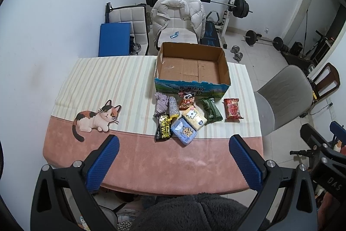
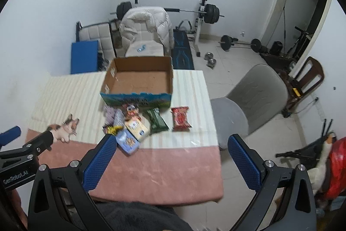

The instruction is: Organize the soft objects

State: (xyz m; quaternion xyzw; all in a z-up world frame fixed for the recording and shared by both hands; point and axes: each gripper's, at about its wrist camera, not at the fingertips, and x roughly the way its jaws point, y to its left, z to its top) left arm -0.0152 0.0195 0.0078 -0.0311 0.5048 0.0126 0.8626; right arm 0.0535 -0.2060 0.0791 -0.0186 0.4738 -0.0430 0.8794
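A: Left wrist view, left to right. What sits at left centre?

B: A cat print (image 1: 96, 117) on the tablecloth (image 1: 151, 157). Nothing rests on it.

A: And mid-frame?

B: An open box (image 1: 191, 65), upper centre, nothing inside. Just below it lies a cluster of soft items: purple cloth (image 1: 161, 104), black-and-yellow pack (image 1: 163, 128), blue tissue pack (image 1: 183, 131), yellow tissue pack (image 1: 193, 118), green pack (image 1: 210, 109). The red pack (image 1: 232, 108) lies apart, right of the green one.

A: State of the left gripper (image 1: 174, 153)?

B: Jaws spread wide, holding nothing, at lower centre over the pink band.

A: Right wrist view?

B: Blurred. The box (image 2: 138, 79) sits upper centre-left, the red pack (image 2: 180, 118) at centre. The right gripper (image 2: 173, 155) is spread, holding nothing, at lower centre over the table's right edge. A grey chair (image 2: 257, 99) stands at right.
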